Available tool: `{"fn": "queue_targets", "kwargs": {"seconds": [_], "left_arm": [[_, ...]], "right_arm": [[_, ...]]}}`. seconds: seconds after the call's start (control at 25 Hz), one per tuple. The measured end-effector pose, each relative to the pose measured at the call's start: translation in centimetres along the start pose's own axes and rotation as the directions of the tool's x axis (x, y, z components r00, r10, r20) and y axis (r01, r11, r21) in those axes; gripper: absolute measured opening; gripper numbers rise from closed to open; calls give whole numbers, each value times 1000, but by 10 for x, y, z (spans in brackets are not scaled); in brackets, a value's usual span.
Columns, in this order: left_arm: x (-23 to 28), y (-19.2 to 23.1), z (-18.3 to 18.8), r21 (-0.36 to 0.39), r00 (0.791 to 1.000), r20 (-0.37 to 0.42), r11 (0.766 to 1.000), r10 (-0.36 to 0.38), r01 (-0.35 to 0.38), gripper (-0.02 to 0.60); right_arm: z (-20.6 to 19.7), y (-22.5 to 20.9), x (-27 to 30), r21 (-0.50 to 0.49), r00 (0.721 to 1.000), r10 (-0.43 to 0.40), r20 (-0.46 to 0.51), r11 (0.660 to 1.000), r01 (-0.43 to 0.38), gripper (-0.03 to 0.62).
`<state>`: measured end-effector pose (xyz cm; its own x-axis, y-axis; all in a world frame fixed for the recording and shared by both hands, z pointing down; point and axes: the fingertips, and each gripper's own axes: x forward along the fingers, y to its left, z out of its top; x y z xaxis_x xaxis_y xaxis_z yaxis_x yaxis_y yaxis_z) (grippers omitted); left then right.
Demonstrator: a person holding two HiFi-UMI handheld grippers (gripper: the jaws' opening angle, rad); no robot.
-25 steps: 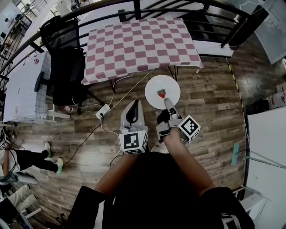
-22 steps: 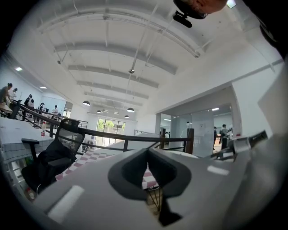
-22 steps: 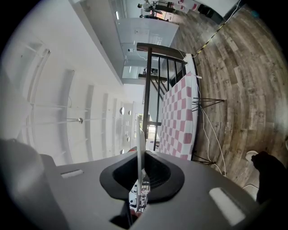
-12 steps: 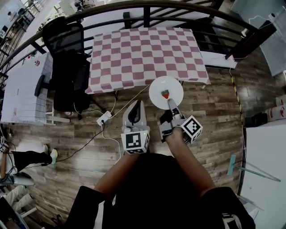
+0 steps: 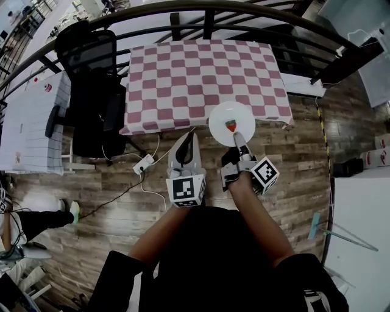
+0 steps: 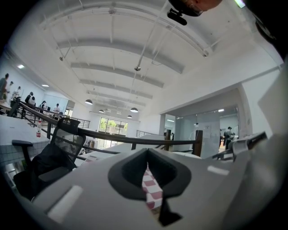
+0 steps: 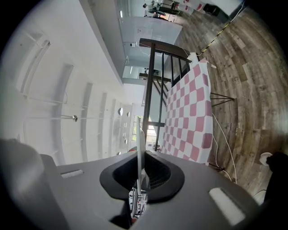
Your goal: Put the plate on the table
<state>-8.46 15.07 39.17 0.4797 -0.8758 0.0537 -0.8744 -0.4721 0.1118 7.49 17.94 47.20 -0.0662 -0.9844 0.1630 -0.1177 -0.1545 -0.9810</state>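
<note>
The right gripper (image 5: 238,138) is closed on the near rim of a white plate (image 5: 222,116). In the right gripper view the plate (image 7: 141,148) is seen edge-on as a thin pale line clamped between the jaws. The plate is held flat in the air at the near edge of the table (image 5: 183,61). From the head view it overlaps the front hem of the checked cloth (image 5: 201,85), but whether it is over the tabletop or just short of it cannot be told. A small red and green thing (image 5: 231,125) lies on the plate close to the gripper's tips; what it is cannot be made out.

The left gripper (image 5: 189,139) is held beside the right one, apart from the plate. Its jaws are shut on nothing, and only a narrow slit is left between them.

The table is covered by the pink and white cloth. It stands on a wooden floor (image 5: 292,158), with a black railing (image 5: 152,7) behind it and a black chair (image 5: 91,85) just to its left. A white power strip (image 5: 144,163) with cables lies on the floor near the table's front left corner. A person's leg (image 5: 42,218) is cut off at the left edge.
</note>
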Motion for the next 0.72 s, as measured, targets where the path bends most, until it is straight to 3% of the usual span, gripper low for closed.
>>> {"fn": "queue_targets", "kwargs": {"seconds": [0.48,0.72], "left_arm": [[47,49,0,-31,999,-6,998,-53,52,9],[50,75,3,-35,1000,21,999,-21,22,9]], "right_arm": [[-17,5,58,-16,998,-33,51,999,34,15],[-31,6,77,-20,998,-40,48,999,41,15]]}}
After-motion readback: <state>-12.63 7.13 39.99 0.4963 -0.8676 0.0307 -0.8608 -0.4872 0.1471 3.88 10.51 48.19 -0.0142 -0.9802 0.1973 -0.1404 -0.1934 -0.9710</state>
